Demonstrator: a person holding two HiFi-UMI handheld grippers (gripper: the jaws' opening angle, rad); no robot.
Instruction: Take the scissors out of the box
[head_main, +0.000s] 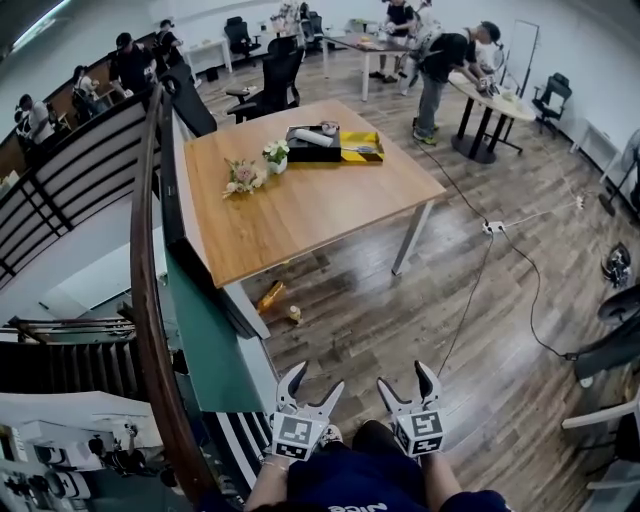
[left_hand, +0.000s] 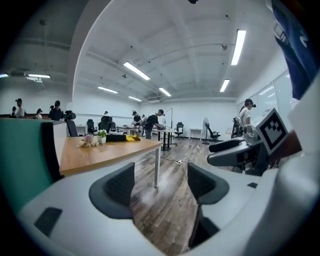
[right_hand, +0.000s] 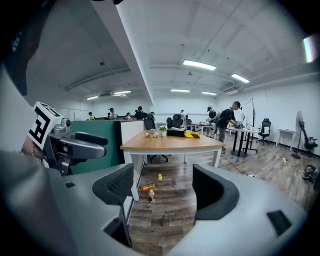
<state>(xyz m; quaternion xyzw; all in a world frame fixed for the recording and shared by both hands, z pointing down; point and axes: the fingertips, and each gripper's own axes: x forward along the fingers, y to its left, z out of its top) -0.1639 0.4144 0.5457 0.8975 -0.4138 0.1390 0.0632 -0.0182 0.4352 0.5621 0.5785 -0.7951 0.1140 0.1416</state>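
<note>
A black box (head_main: 313, 145) with a yellow open part (head_main: 362, 146) lies at the far end of the wooden table (head_main: 310, 205). A thin grey item lies on the yellow part; it is too small to tell whether it is the scissors. Both grippers are held close to my body, far from the table. My left gripper (head_main: 316, 385) is open and empty, and so is my right gripper (head_main: 405, 382). In the left gripper view the left gripper (left_hand: 160, 182) frames bare floor, with the box (left_hand: 116, 137) far off. The right gripper (right_hand: 162, 187) faces the table (right_hand: 170, 144) and box (right_hand: 176, 133).
Flowers (head_main: 244, 177) and a small potted plant (head_main: 276, 155) sit on the table near the box. A bottle (head_main: 270, 296) and a small object (head_main: 294, 313) lie on the floor by the table leg. A cable with a power strip (head_main: 493, 227) crosses the floor. A green partition (head_main: 205, 340) stands at left.
</note>
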